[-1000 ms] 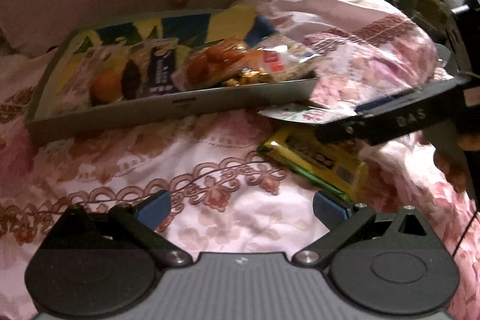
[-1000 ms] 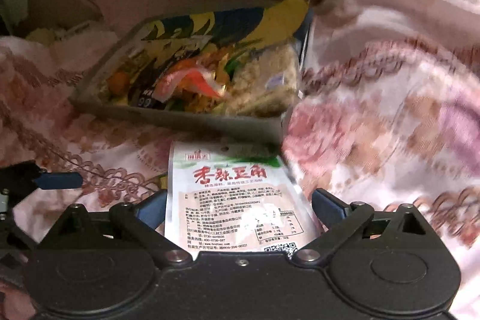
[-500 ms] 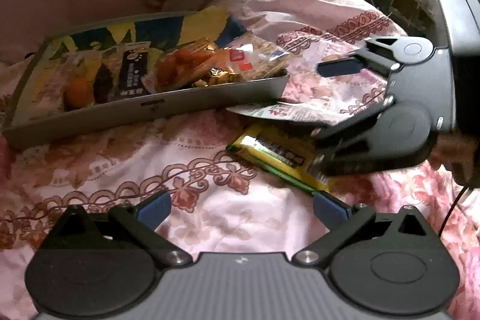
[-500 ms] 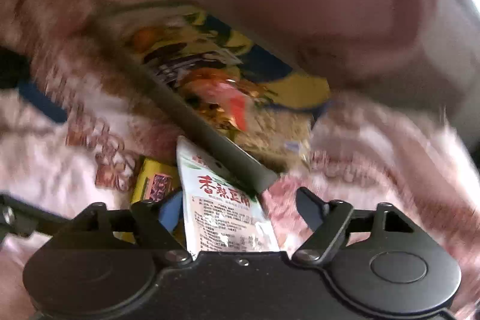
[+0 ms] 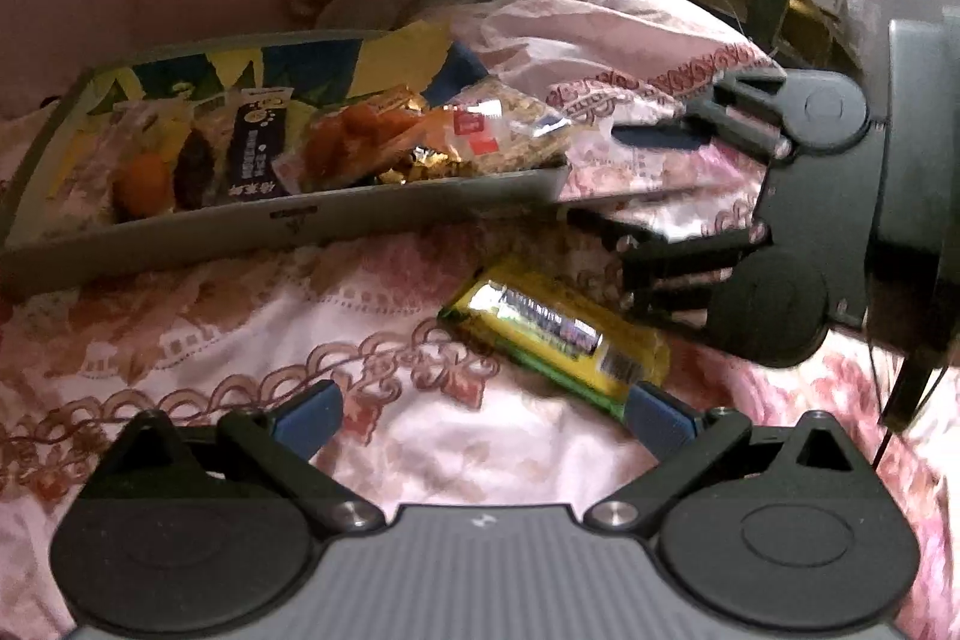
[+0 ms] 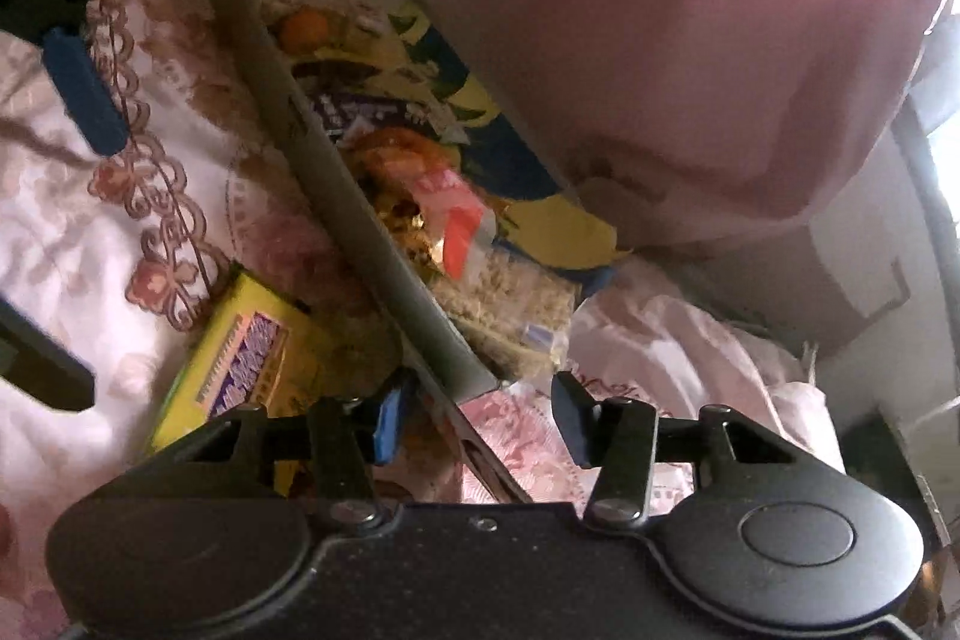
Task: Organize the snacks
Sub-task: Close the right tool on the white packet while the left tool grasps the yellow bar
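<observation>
both sets of jaws are seen spread. the right gripper [image 6: 477, 415] is rolled on its side, and a flat white pouch [image 5: 645, 199] is seen edge-on between its fingers, reading as a thin sheet just beside the tray's near corner; whether the pads are actually touching it cannot be told, since a clear gap is shown either side. the left gripper [image 5: 480, 409] is held low and wide over the bedspread [image 5: 210, 316], with nothing between its blue pads.

the step in hand is judged to be the delivery of that pouch into the tray [image 5: 384, 214], which is already loaded: a crumbly cereal pack, an orange-filled clear wrapper, a dark sachet and a round orange fruit are packed against its printed yellow-and-blue floor. what is called for next is a lift over the low grey wall before any release, as the pouch is thin, floppy and slick.

a yellow bar pack [image 5: 555, 328] is left lying on the quilt, glossy, crinkled and flat, just ahead of the left gripper's right pad, well placed for a pick. soft, rumpled fabric underneath is likely to give under pressure.
</observation>
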`<state>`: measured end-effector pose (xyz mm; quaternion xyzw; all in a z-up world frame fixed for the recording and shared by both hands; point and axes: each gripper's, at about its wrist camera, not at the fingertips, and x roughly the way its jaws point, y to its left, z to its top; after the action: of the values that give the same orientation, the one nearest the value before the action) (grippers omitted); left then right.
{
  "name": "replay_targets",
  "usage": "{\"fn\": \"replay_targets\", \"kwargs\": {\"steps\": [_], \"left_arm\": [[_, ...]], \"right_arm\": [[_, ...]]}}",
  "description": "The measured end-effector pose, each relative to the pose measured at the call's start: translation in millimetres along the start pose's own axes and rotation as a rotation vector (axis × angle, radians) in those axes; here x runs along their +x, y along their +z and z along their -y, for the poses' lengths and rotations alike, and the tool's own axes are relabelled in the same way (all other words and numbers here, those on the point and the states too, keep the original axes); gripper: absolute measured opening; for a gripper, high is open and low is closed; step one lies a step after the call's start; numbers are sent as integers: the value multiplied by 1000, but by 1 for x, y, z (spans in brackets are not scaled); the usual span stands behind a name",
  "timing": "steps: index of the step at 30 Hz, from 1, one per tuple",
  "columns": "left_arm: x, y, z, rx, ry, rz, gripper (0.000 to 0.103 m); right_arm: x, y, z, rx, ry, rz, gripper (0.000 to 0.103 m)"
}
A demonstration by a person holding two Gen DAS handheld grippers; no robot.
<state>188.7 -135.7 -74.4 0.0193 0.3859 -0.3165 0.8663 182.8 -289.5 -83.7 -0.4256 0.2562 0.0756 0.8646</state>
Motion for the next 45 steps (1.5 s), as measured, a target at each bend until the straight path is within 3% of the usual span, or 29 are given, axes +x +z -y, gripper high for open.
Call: {"fn": "replay_targets", "kwargs": {"steps": [3,7,13,24,28,31,36,45], "left_arm": [[5,7,-3,-43,-49,24,102],[14,9,2,-36,-99,29,102],[29,7,16,-32,-117,-1,100],[60,25,25,-216,28,-82,93],[68,28,35,-188,104,-108,89],[68,26,42,-141,150,-107,80],[60,24,39,-120,138,-127,65],[31,12,17,-103,125,-171,64]], "right_arm": [[7,-4,9,43,69,-18,50],[13,-12,28,168,143,-28,31],[18,-21,49,292,217,-30,30],[23,-32,67,420,269,-54,32],[24,-40,74,480,302,-56,32],[23,-41,74,480,307,-57,32],[22,-42,74,488,310,-65,32],[15,-35,53,398,264,-124,26]]}}
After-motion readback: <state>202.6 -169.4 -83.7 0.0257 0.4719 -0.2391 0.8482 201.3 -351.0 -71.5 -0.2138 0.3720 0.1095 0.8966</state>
